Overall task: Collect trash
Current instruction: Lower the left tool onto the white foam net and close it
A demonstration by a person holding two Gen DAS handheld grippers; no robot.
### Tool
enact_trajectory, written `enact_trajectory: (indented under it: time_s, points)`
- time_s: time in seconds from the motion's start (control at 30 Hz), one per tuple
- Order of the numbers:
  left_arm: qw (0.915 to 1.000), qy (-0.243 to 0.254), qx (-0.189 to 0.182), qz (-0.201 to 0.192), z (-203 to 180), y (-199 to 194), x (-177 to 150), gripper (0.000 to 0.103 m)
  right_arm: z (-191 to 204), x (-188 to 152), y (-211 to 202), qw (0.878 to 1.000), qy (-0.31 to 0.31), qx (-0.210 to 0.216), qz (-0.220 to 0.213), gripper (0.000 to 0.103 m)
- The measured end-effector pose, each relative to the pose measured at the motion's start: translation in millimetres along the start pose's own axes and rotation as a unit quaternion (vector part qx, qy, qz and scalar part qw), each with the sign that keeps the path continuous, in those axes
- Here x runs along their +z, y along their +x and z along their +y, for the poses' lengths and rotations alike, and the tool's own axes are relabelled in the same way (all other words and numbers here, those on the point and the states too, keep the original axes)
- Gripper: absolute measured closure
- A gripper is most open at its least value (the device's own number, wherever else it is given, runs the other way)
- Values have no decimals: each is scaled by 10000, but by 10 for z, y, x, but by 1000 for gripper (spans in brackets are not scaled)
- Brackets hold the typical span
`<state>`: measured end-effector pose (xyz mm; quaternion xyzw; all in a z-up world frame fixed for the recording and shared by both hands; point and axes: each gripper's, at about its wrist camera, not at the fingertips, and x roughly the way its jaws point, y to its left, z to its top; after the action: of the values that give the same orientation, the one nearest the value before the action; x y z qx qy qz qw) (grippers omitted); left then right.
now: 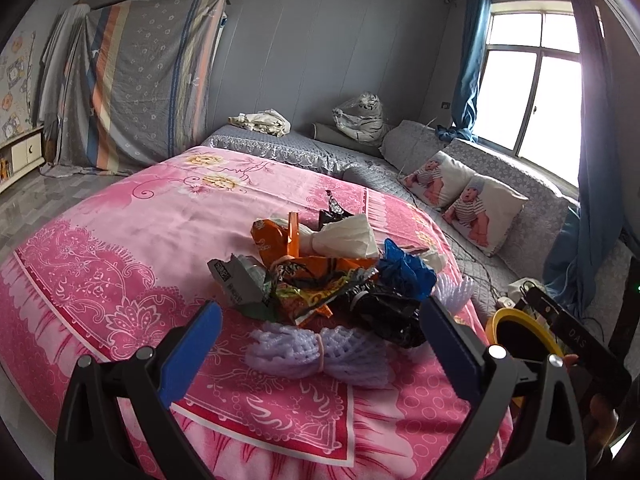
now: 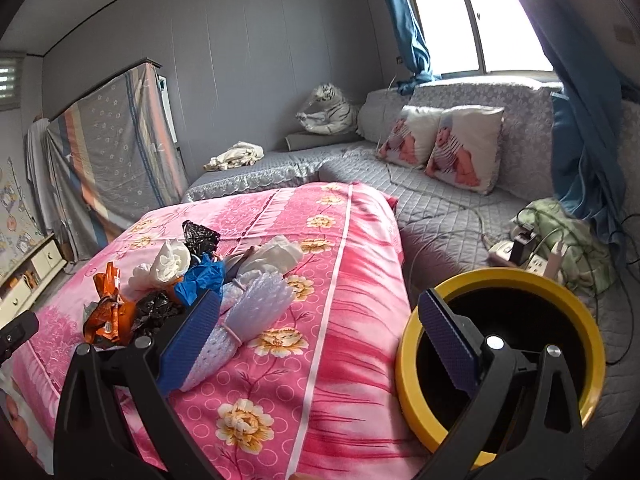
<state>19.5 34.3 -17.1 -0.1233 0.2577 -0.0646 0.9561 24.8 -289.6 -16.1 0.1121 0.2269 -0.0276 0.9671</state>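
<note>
Left tongs (image 1: 320, 344): released, blue ribbed pads spread wide on black frames, nothing between them. They hover above the near part of a bed covered by a pink floral blanket (image 1: 120, 240) of smooth, printed fabric.

Nearest item, at 12 o'clock from the left tongs: a lilac foam net sleeve (image 1: 320, 354), soft mesh, cinched at its middle by a rubber band into a bow shape. It lies on the blanket between the two pads in the left wrist view, not touched by either.

Just beyond it is the trash pile (image 1: 320, 276): a crumpled black plastic bag (image 1: 388, 316) at 1 o'clock, glossy orange snack wrappers (image 1: 312, 280), a creased grey foil packet (image 1: 236, 280) at 11 o'clock, a crinkled blue plastic bag (image 1: 404, 272), and bunched white tissue paper (image 1: 348, 236) behind them. All pieces touch or overlap.

Right tongs (image 2: 320, 344): released, pads apart, empty. The right pad overlaps a round bin (image 2: 560, 292) with a smooth yellow rim and dark interior, standing at 3 o'clock beside the bed.

Further off: a grey quilted sofa cover (image 2: 440, 208), two square printed cushions (image 2: 468, 144), a plush white tiger (image 2: 332, 108), blue curtains (image 1: 472, 60) at a bright window.
</note>
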Motion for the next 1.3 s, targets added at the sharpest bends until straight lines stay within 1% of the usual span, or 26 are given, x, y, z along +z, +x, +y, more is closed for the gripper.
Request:
enact_trajectory:
  time_s: [0.07,0.1,0.13,0.2,0.33,0.4,0.5,0.57,0.67,0.83,0.97,1.17,1.27,1.3]
  points:
    - [9999,-85,16,126,92,64,31,7,-28,30,122,9997,102,135,170,8]
    - [9997,-38,9,231,126,106,39,7,-30,36,181,9995,96,151,258,8]
    - [9994,68,-11,341,140,146,44,7,-26,47,233,9993,78,179,334,8]
    - [9980,368,65,512,145,204,44,7,-14,46,314,9985,35,268,471,8]
    - [9948,905,31,457,121,193,1,7,67,24,464,9965,-212,412,703,8]
    - [9922,1035,-17,688,111,276,-42,7,107,1,544,9948,-344,469,837,8]
    - [9898,965,-129,1041,133,410,-124,7,135,-19,677,9925,-466,535,999,8]
    - [9887,949,-159,1148,148,487,-159,7,127,-13,779,9909,-467,621,1104,8]
    - [9889,920,-187,1154,162,563,-177,7,132,19,887,9896,-434,732,1158,8]
    - [9879,849,-287,1265,194,683,-196,7,252,85,1078,9871,-511,883,1232,8]
    - [9872,813,-341,1330,190,753,-224,7,315,104,1249,9846,-431,966,1389,8]
    - [9864,879,-385,1331,199,820,-243,7,307,74,1406,9817,-152,999,1615,8]
    - [9852,831,-419,1441,220,883,-253,8,310,45,1463,9810,-127,959,1679,9]
    - [9847,811,-444,1475,226,901,-257,7,314,36,1479,9805,-115,963,1708,10]
